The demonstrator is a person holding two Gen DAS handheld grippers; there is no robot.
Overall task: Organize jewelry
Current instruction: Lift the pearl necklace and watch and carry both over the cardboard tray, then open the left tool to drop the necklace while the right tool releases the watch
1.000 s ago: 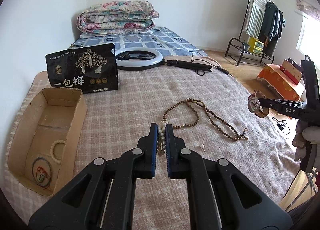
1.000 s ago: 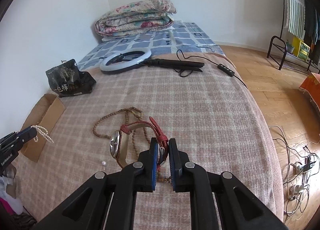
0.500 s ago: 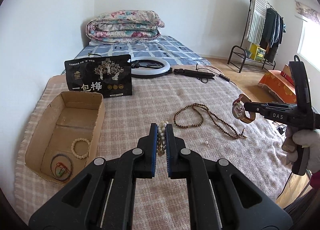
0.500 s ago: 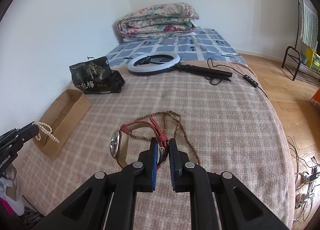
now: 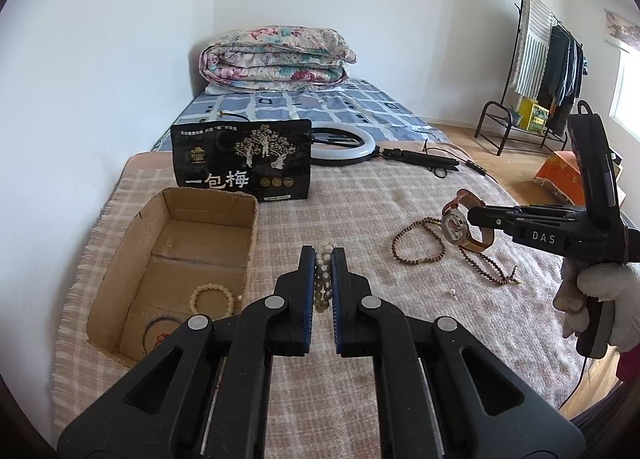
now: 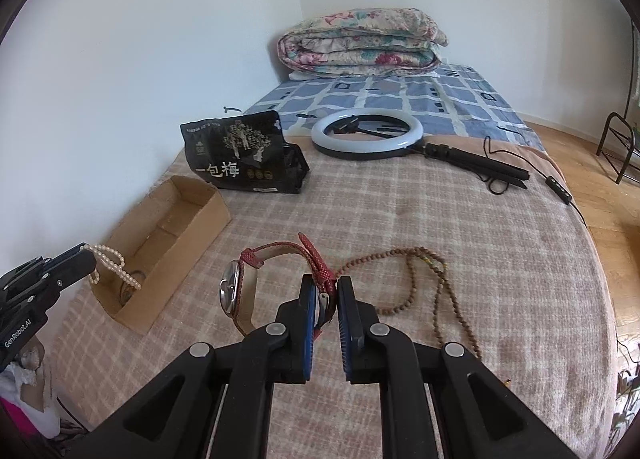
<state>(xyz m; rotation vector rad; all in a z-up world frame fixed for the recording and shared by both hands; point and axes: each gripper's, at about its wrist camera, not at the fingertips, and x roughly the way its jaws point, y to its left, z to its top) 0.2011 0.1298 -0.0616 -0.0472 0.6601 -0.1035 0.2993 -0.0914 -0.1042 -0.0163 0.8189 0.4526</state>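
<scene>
A pearl bracelet (image 5: 323, 275) is clamped between the closed jaws of the left gripper (image 5: 323, 259) and held above the plaid blanket (image 5: 360, 195), just beside the cardboard box (image 5: 132, 243) at the blanket's left edge. A cream bead bracelet (image 5: 212, 295) lies in that box. The red-strap wristwatch (image 6: 256, 283) is pinched by its strap in the right gripper (image 6: 325, 291), raised over the wooden bead necklace (image 6: 400, 279) near the blanket's middle.
</scene>
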